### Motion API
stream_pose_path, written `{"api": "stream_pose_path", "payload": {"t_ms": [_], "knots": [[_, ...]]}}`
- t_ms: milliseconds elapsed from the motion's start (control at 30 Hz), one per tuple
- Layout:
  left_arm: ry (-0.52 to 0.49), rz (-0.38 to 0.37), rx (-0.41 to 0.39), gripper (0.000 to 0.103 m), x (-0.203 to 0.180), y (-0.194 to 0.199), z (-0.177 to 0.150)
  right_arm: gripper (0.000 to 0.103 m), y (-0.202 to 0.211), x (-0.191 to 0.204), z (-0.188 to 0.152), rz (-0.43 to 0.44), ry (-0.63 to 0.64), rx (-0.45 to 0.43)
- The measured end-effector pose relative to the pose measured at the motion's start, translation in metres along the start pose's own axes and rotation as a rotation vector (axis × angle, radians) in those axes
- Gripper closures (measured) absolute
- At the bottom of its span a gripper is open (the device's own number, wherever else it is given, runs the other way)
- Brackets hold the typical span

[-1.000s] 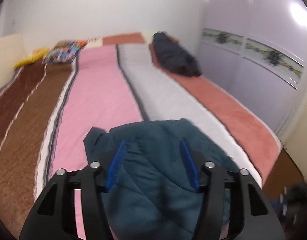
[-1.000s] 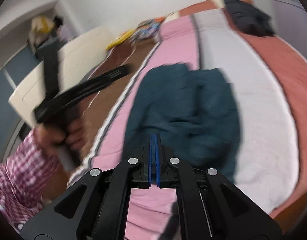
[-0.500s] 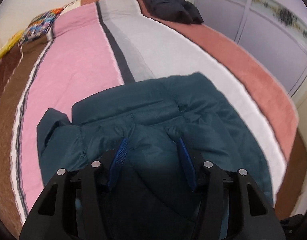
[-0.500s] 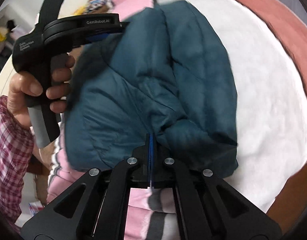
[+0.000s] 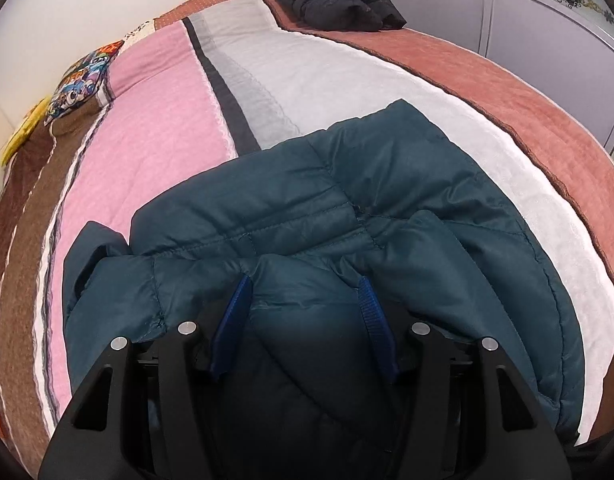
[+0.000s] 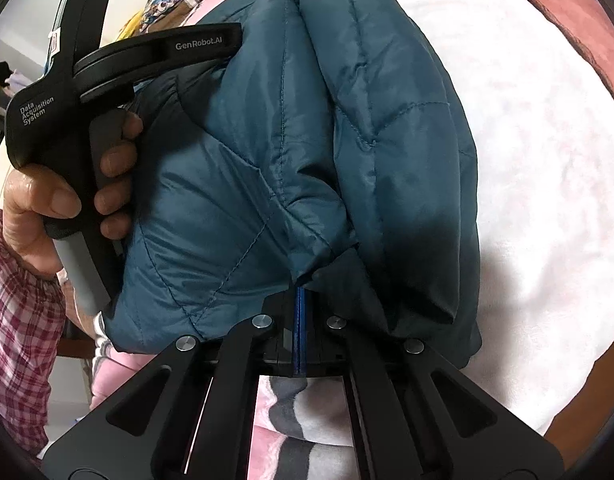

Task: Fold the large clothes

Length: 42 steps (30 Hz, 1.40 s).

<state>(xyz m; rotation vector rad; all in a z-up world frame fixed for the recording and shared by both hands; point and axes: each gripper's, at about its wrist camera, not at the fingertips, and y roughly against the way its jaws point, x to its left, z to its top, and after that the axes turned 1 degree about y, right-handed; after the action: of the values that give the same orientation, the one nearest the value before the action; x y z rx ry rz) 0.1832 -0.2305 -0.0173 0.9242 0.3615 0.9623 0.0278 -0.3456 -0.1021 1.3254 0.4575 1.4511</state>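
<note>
A dark teal padded jacket (image 5: pixel 387 184) lies crumpled near the foot of a striped bed (image 5: pixel 147 140). My left gripper (image 5: pixel 303 284) is pushed down into it. Its jaws are opening, and a bulge of jacket sits between the blue pads without being squeezed. In the right wrist view the same jacket (image 6: pixel 347 120) fills the middle, with the left gripper (image 6: pixel 227 40) lying against its left side. My right gripper (image 6: pixel 299 292) is shut at the jacket's near edge. A fold of fabric drapes over its tips, and I cannot tell whether any cloth is pinched.
A black jacket (image 5: pixel 335 0) lies at the far end of the bed, a patterned pillow (image 5: pixel 83 80) at the far left. Pale wardrobe doors (image 5: pixel 547 20) stand to the right. A hand (image 6: pixel 47 192) in a checked sleeve (image 6: pixel 15 300) holds the left gripper.
Both grippers have come down from above the bed onto the teal jacket. The left one now has fabric between its pads. The right one's tips have gone under the jacket's near edge.
</note>
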Motion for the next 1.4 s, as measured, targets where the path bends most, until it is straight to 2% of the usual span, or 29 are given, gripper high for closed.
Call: {"api": "stream_pose_path", "payload": {"t_ms": [333, 600, 767, 833, 967, 1233, 1400], "knots": [[0.060, -0.032, -0.047, 0.048, 0.012, 0.029, -0.001, 0.103, 0.016, 0.024, -0.002, -0.062, 0.021, -0.021], [0.072, -0.050, -0.117, 0.043, 0.018, 0.081, -0.008, 0.103, 0.025, 0.049, -0.004, -0.096, 0.039, -0.039], [0.084, -0.040, -0.140, 0.042, 0.026, 0.108, -0.018, 0.099, 0.036, 0.065, -0.007, -0.113, 0.053, -0.058], [0.093, -0.041, -0.149, 0.041, 0.029, 0.119, -0.024, 0.093, 0.043, 0.071, -0.009, -0.110, 0.055, -0.075], [0.115, -0.045, -0.156, 0.041, 0.035, 0.135, -0.037, 0.086, 0.058, 0.080, -0.015, -0.112, 0.079, -0.115], [0.136, -0.061, -0.155, 0.041, 0.039, 0.157, -0.060, 0.085, 0.075, 0.080, -0.019, -0.132, 0.080, -0.150], [0.130, -0.064, -0.132, 0.041, 0.035, 0.162, -0.080, 0.085, 0.069, 0.069, -0.015, -0.175, 0.076, -0.150]]}}
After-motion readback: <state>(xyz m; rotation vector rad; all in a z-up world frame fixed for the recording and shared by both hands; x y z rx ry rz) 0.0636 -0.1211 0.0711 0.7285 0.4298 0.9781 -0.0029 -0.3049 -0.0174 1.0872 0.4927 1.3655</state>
